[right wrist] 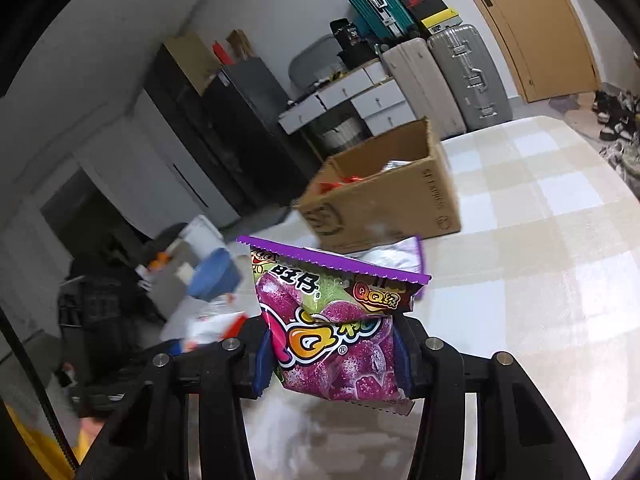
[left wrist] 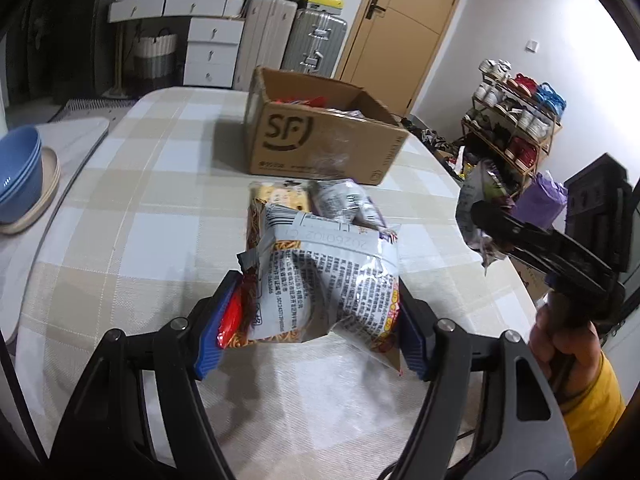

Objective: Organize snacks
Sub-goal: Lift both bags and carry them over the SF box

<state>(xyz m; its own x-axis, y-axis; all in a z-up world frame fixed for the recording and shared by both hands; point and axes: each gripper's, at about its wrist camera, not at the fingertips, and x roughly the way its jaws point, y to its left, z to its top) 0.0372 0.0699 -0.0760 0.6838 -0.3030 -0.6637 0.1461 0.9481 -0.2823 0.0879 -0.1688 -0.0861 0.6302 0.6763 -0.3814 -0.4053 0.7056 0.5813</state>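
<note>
My left gripper is shut on a silver-backed snack bag with printed text, held just above the checked tablecloth, its blue pads pressing both sides. Beyond it a yellow packet and a grey-purple packet lie on the table. An open cardboard box with snacks inside stands further back. My right gripper is shut on a purple gummy bag, lifted above the table, with the cardboard box ahead of it. In the left wrist view the right gripper hangs at the table's right edge.
Blue bowls on a plate sit at the left on a side surface. A shoe rack stands beyond the table's right edge. Suitcases, white drawers and a door fill the back. A hand with a yellow sleeve holds the right gripper.
</note>
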